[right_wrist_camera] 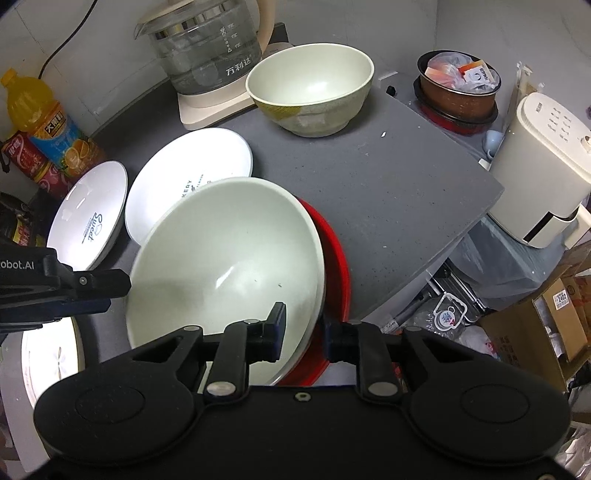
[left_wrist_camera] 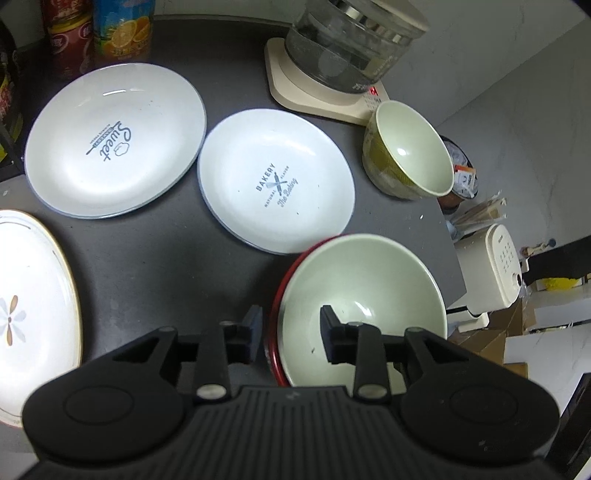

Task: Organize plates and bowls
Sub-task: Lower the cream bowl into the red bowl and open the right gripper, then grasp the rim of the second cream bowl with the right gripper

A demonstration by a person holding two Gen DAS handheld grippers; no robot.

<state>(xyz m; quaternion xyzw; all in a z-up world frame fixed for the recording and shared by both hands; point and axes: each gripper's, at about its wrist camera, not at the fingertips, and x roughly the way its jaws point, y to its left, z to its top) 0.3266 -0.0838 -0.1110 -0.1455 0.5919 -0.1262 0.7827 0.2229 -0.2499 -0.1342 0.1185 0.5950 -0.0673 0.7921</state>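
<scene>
A large pale bowl with a red outside [left_wrist_camera: 360,295] [right_wrist_camera: 229,266] is held tilted above the dark counter. My left gripper [left_wrist_camera: 290,332] is shut on its rim, one finger outside and one inside. My right gripper [right_wrist_camera: 303,332] is shut on the opposite rim. The left gripper's fingers [right_wrist_camera: 92,284] show at the bowl's left edge. A "Bakery" plate [left_wrist_camera: 277,181] [right_wrist_camera: 192,166] and a "Sweet" plate [left_wrist_camera: 114,140] [right_wrist_camera: 88,214] lie flat behind. A smaller green-patterned bowl [left_wrist_camera: 406,151] [right_wrist_camera: 310,92] stands near the kettle. A flower-patterned plate [left_wrist_camera: 33,302] [right_wrist_camera: 51,354] lies at the left.
A glass kettle on a cream base [left_wrist_camera: 332,55] [right_wrist_camera: 210,55] stands at the back. Drink bottles [left_wrist_camera: 122,29] [right_wrist_camera: 40,122] stand at back left. Beyond the counter's right edge [right_wrist_camera: 461,221] are a cream appliance [right_wrist_camera: 543,177], a brown pot with packets [right_wrist_camera: 458,88] and boxes.
</scene>
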